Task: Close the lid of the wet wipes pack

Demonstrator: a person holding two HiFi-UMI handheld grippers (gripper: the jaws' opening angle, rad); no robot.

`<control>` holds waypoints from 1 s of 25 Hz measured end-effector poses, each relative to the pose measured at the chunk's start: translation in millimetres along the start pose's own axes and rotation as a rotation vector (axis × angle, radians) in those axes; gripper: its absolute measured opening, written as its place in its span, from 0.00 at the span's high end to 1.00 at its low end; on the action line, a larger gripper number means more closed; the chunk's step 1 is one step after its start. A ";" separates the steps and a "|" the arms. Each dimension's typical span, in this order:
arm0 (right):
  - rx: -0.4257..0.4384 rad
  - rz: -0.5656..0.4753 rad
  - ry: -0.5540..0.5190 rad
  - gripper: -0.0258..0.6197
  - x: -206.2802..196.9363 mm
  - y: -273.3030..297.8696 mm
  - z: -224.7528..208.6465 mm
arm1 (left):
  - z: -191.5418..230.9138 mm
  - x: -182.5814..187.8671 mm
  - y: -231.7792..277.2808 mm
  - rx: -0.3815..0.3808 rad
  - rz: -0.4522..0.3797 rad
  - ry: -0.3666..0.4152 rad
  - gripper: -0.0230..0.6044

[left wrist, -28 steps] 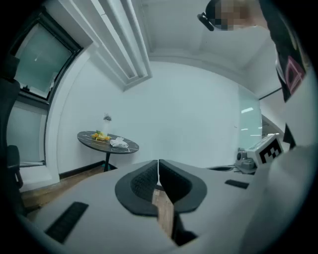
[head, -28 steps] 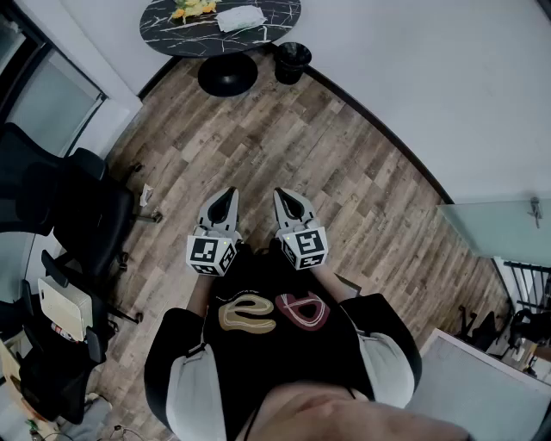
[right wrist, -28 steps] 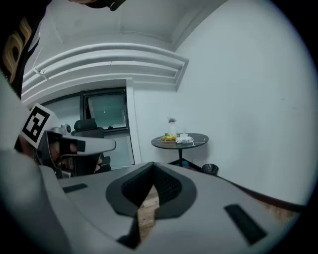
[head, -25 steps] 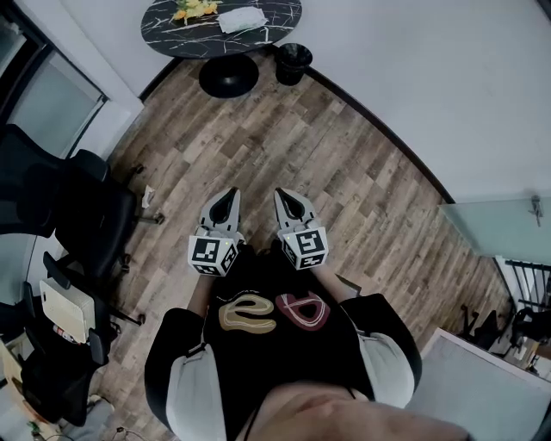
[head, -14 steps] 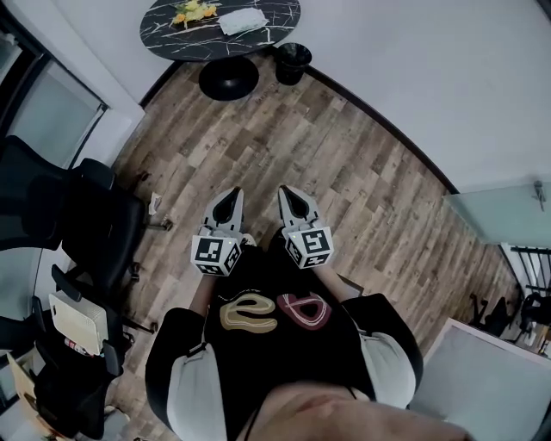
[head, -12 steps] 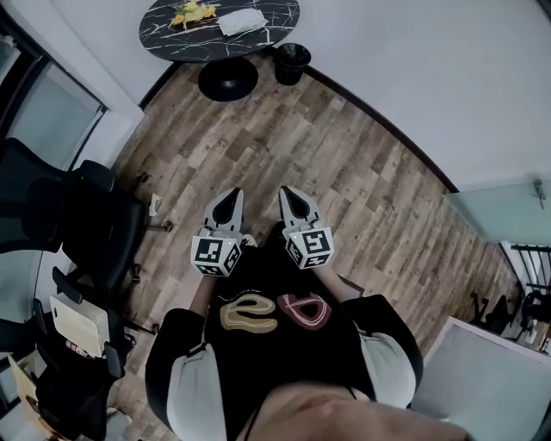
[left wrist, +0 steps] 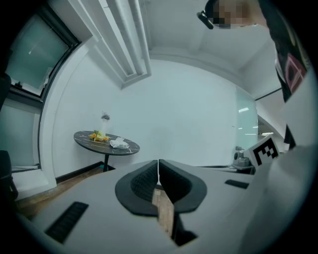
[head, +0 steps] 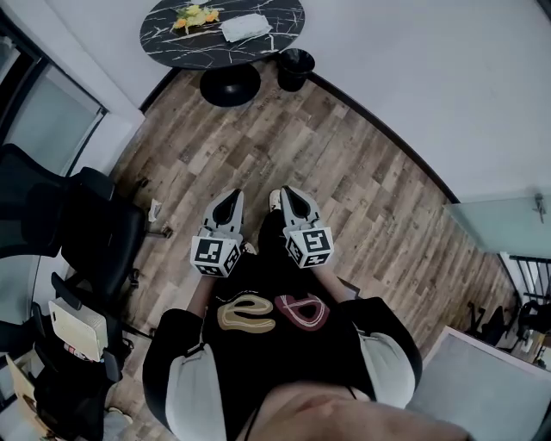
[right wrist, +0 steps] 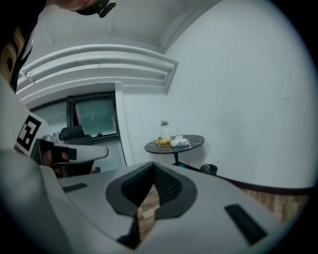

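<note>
The white wet wipes pack [head: 244,27] lies on a round black marble table [head: 275,17] at the far end of the room, also seen small as the pack [left wrist: 119,144] and the pack [right wrist: 180,142]. Whether its lid is up cannot be told from here. Both grippers are held close to the person's chest, far from the table. My left gripper [head: 226,200] is shut and holds nothing, its jaws touching at the tips [left wrist: 159,163]. My right gripper [head: 287,195] is likewise shut and holds nothing [right wrist: 153,166].
Yellow and orange flowers [head: 195,15] lie on the table beside the pack. A black bin [head: 295,67] stands by the table's foot. Black office chairs [head: 82,228] crowd the left. Wood floor [head: 344,164] stretches between the person and the table. A white wall curves along the right.
The view has crept slightly toward the table; a shoe now shows between the grippers. Both grippers stay shut and held at the chest.
</note>
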State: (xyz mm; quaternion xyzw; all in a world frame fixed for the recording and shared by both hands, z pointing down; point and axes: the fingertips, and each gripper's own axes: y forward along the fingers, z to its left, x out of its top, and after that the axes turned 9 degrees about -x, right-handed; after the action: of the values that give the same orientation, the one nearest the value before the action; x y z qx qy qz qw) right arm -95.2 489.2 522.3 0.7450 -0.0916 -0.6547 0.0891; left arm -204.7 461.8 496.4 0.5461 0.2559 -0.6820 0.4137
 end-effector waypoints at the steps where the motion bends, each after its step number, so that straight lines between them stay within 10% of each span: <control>1: 0.009 0.002 -0.005 0.94 1.8 8.3 -3.0 | 4.2 1.2 6.0 0.010 0.001 0.002 0.93; 25: 0.244 0.017 -0.112 0.94 69.3 185.8 -102.1 | 69.2 41.0 191.1 0.207 -0.023 0.011 0.93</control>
State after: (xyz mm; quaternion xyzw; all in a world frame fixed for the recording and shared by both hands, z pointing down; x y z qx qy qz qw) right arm 11.0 293.1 515.7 0.7119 -0.1819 -0.6783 -0.0018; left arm -82.8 294.0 495.7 0.5867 0.1929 -0.7064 0.3458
